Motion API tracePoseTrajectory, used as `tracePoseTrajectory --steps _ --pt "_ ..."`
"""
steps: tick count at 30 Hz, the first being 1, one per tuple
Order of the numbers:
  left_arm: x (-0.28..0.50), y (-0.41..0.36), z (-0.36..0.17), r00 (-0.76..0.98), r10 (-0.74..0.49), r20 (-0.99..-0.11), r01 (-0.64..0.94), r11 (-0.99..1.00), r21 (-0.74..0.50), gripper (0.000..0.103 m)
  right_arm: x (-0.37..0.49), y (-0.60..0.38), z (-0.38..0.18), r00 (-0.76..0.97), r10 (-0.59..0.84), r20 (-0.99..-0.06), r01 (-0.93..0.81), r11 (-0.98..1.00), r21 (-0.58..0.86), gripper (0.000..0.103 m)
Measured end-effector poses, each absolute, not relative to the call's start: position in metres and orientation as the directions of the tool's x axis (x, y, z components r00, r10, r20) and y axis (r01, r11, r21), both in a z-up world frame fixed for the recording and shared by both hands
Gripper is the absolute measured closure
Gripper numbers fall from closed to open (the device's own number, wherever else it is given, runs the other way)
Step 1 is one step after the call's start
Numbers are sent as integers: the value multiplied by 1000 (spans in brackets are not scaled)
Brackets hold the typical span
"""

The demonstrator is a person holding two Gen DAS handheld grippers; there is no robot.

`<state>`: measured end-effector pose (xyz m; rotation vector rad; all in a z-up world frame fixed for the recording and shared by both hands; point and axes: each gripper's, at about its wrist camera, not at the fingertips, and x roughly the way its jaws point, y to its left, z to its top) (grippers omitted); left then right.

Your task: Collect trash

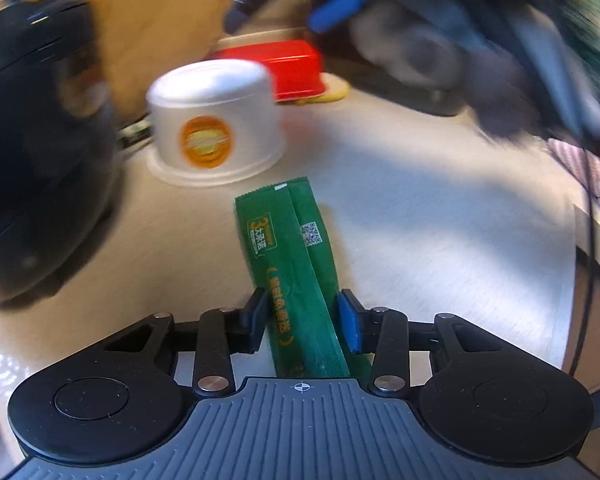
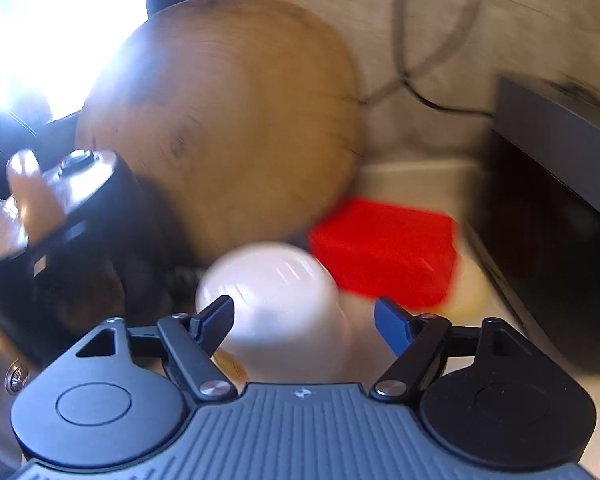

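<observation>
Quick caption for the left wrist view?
Left gripper straddling a green sachet on the counter, white cup upside down behind it.

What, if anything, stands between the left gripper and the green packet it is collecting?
Nothing visible: the green packet already lies between the left gripper fingers on the counter.

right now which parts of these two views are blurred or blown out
Left wrist view: green packet sharp, white cup soft, right tongs smeared across the top. Right wrist view: blurred throughout, white cup streaked, window glare blown out top left.
</observation>
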<state>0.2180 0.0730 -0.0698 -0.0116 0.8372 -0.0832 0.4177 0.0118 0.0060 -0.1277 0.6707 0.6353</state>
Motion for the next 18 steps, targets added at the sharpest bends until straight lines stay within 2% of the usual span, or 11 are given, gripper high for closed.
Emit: tracePoseTrajectory --steps 2,7,9,11,18 --pt "212 84 -70 661 -57 -748 29 998 -51 60 437 40 4 585 503 -636 -601 796 76 21" --pt "191 117 -66 669 -74 -740 -55 987 -148 58 481 102 -24 601 366 -711 -566 822 -55 19" --pt "185 128 -62 683 -86 -726 -78 979 -189 58 488 105 -26 592 367 -718 -571 820 -51 19" --pt "179 136 -56 705 -98 -702 -88 971 -224 59 487 96 -24 542 376 -752 -586 810 -18 21" --pt "190 136 -40 754 -218 -620 -22 935 -355 59 419 7 -23 537 399 -743 -609 793 -15 21"
